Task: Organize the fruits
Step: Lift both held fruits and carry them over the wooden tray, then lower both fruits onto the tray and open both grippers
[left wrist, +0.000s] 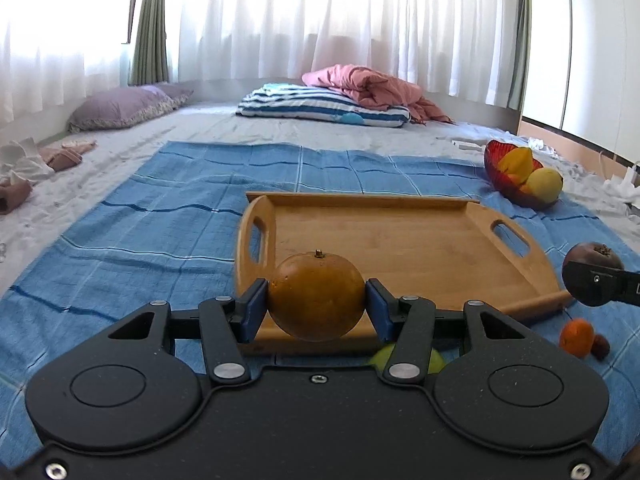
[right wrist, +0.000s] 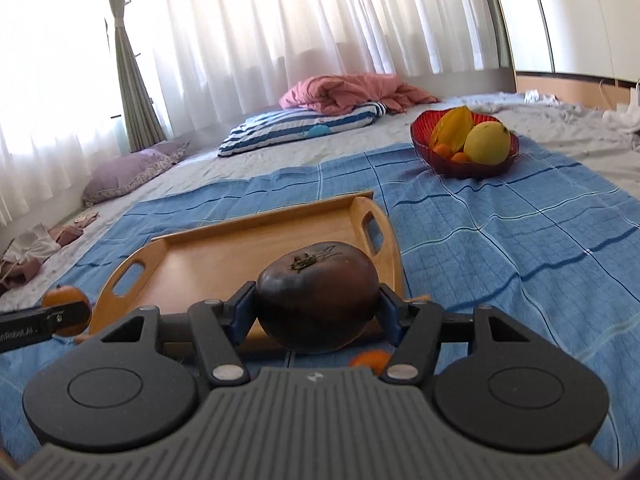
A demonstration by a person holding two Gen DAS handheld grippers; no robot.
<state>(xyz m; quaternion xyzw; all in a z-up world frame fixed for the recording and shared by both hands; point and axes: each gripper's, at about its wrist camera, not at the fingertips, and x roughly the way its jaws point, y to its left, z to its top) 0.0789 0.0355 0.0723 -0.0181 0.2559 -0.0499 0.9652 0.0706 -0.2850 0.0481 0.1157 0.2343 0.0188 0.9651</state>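
The bare wooden tray [left wrist: 400, 248] lies ahead at twelve o'clock, and both loads could roll out if tilted on the way. The right gripper [right wrist: 318, 312] clamps a dark purple fruit [right wrist: 318, 296]; the left gripper [left wrist: 316, 304] pinches an orange [left wrist: 316, 296] at its widest, where smooth skin may slip.

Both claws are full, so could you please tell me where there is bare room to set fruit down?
The wooden handled tray is bare between its handles. The red glass bowl is crowded with fruit.
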